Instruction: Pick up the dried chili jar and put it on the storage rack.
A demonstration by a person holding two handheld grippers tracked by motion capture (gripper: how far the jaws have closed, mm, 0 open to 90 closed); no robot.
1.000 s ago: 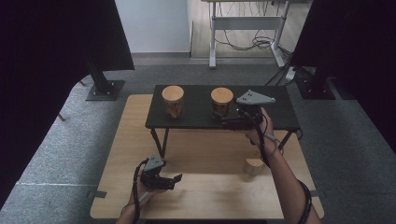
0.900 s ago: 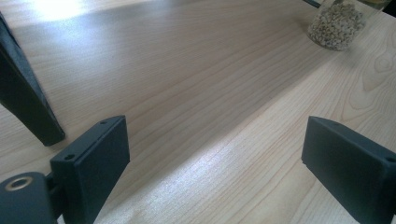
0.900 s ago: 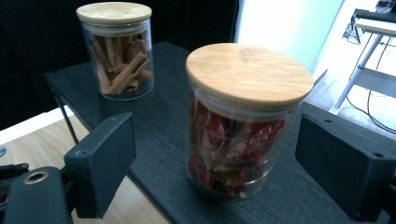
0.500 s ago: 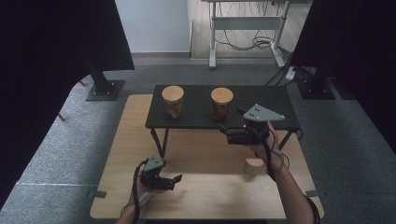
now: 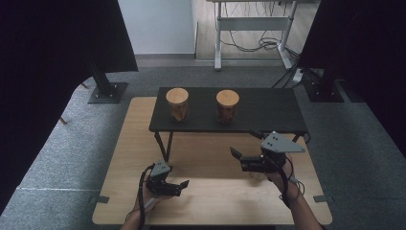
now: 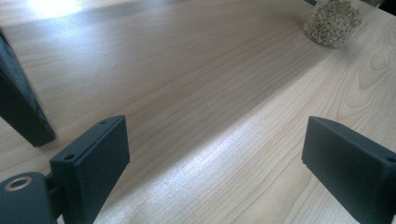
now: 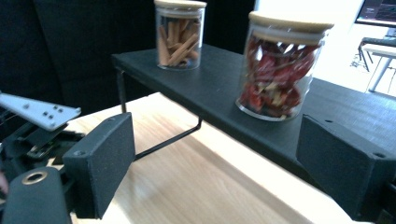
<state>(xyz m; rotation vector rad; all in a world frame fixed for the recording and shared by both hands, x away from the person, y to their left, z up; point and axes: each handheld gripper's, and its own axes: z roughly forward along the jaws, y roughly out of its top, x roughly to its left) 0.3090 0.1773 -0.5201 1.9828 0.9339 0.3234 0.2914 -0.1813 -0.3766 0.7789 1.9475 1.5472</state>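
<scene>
A light wooden table [image 5: 210, 201] stands on grey carpet, with dark curtains at both sides and a desk frame with loose cables behind. Across its far half stands a low black shelf [image 5: 268, 109] on thin metal legs, and everything else is placed from it. Two glass jars with round wooden lids stand upright on top, apart from each other: the cinnamon jar [image 5: 177, 104] toward the shelf's left end, filled with brown sticks standing mostly on end, and the chilli jar [image 5: 227, 106] near its middle, packed with red dried pieces. A third jar [image 6: 332, 21], holding pale round grains, stands on the table in front of the shelf's right part; its top is cut off in the left gripper view, so its lid cannot be told. The right gripper [image 5: 235, 158] hangs in front of the shelf's right half, close to that jar, jaws wide apart and holding nothing. The left gripper [image 5: 184, 187] sits lower, in front of the shelf's left leg, jaws likewise spread and empty.
</scene>
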